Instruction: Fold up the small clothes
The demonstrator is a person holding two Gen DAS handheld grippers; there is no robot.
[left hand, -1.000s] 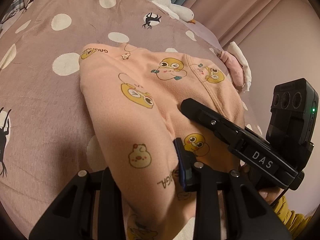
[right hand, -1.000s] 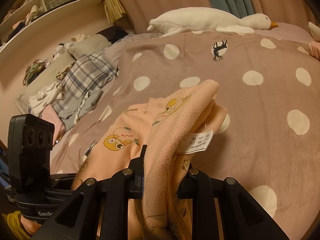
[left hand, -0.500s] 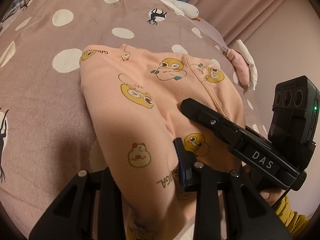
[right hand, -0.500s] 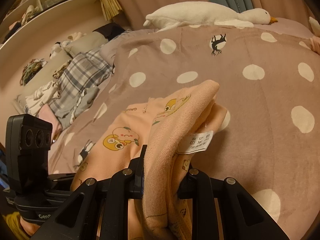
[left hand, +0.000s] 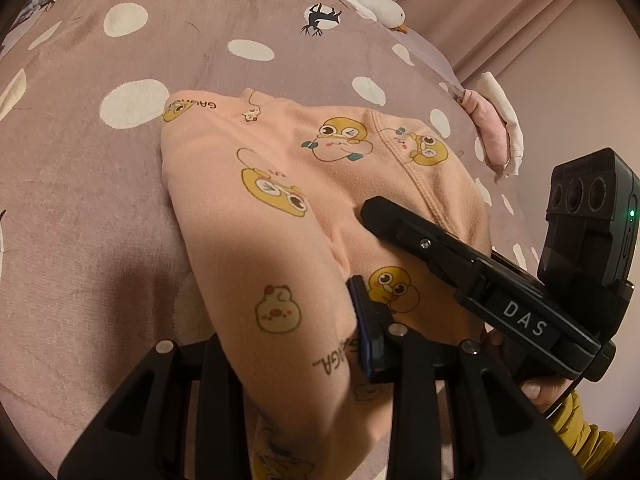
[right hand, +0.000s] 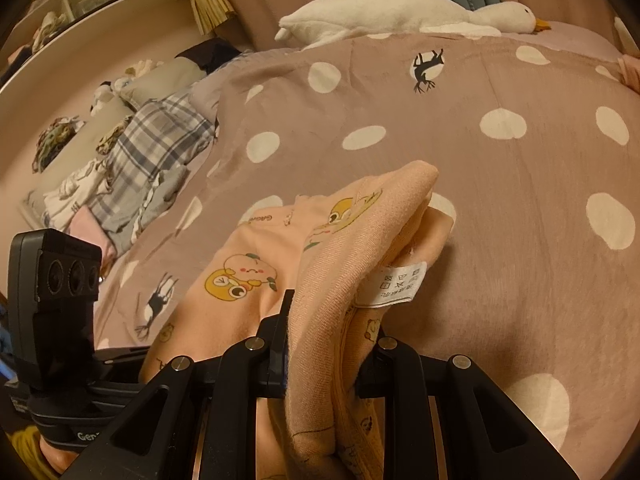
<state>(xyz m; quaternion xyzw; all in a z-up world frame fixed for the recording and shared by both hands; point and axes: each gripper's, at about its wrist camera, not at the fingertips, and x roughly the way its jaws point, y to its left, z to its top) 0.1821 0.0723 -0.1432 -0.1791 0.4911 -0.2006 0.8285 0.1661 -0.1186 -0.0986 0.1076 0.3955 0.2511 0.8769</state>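
Observation:
A small peach garment (left hand: pixel 304 184) printed with yellow cartoon ducks lies partly folded on a mauve polka-dot bedspread (left hand: pixel 100 200). My left gripper (left hand: pixel 296 344) is shut on its near edge, the cloth bunched between the jaws. My right gripper (right hand: pixel 324 344) is shut on another thick fold of the same garment (right hand: pixel 352 240), with the white care label (right hand: pixel 396 284) hanging out. The right gripper also shows in the left wrist view (left hand: pixel 472 264), resting on the cloth. The left gripper's body shows in the right wrist view (right hand: pixel 56 300).
A white plush goose (right hand: pixel 400 12) lies along the bed's far edge. A plaid cloth and other piled clothes (right hand: pixel 156 140) sit at the left side of the bed by a shelf. A pink and white cloth (left hand: pixel 496 136) lies at the right edge.
Both grippers keep their hold on the garment and have shifted slightly toward me; the bedspread pattern slides a little farther up in both views. The garment's shape is about unchanged.

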